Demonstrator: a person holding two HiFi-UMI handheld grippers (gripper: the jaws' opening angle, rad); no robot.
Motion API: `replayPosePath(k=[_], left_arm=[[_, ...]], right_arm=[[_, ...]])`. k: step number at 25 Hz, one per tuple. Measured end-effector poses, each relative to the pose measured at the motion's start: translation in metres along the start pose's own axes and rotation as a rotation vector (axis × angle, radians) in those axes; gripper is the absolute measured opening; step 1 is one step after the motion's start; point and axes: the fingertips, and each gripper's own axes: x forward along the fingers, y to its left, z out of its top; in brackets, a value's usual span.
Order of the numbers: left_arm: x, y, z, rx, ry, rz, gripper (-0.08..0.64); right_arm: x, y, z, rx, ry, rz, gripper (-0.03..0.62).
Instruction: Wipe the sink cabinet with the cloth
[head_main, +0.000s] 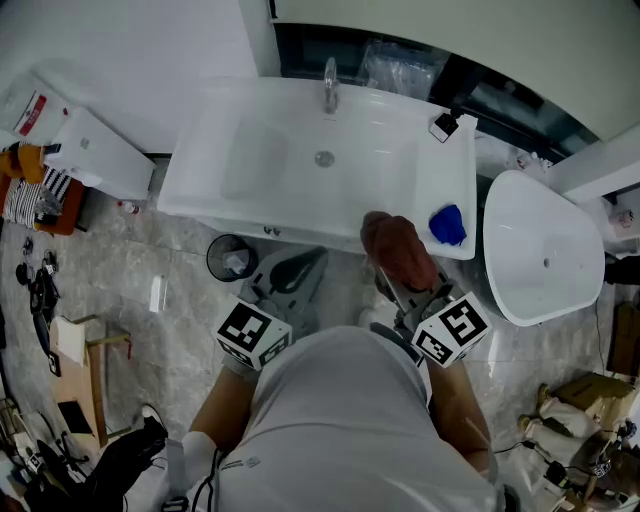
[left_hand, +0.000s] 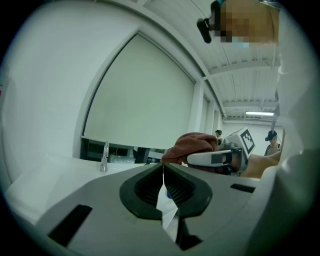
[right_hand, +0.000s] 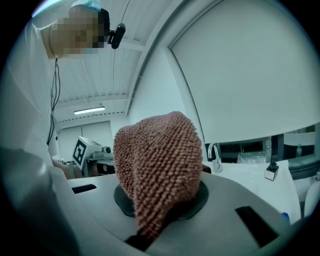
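Note:
The white sink cabinet (head_main: 205, 185) with its basin and chrome faucet (head_main: 329, 86) fills the upper middle of the head view. My right gripper (head_main: 392, 272) is shut on a reddish-brown knobbly cloth (head_main: 398, 245), held just in front of the cabinet's front edge, right of centre. The cloth (right_hand: 159, 165) bulges over the jaws in the right gripper view and hides their tips. My left gripper (head_main: 300, 265) hangs lower left of it, below the front edge, with its jaws (left_hand: 163, 167) shut on nothing. The cloth (left_hand: 192, 145) also shows in the left gripper view.
A blue object (head_main: 447, 225) lies on the counter's right end, and a small black-and-white item (head_main: 444, 126) sits at its back corner. A white oval tub (head_main: 545, 250) stands to the right. A black bin (head_main: 231, 257) sits on the floor under the cabinet's left.

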Motion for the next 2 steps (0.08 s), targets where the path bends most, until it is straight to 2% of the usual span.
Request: replayPosePath(k=[2], left_arm=[[0.0015, -0.0032, -0.0003, 0.0, 0.0, -0.001, 0.012]], right_arm=[[-0.0029, -0.0012, 0.0001, 0.0, 0.0, 0.0, 0.032]])
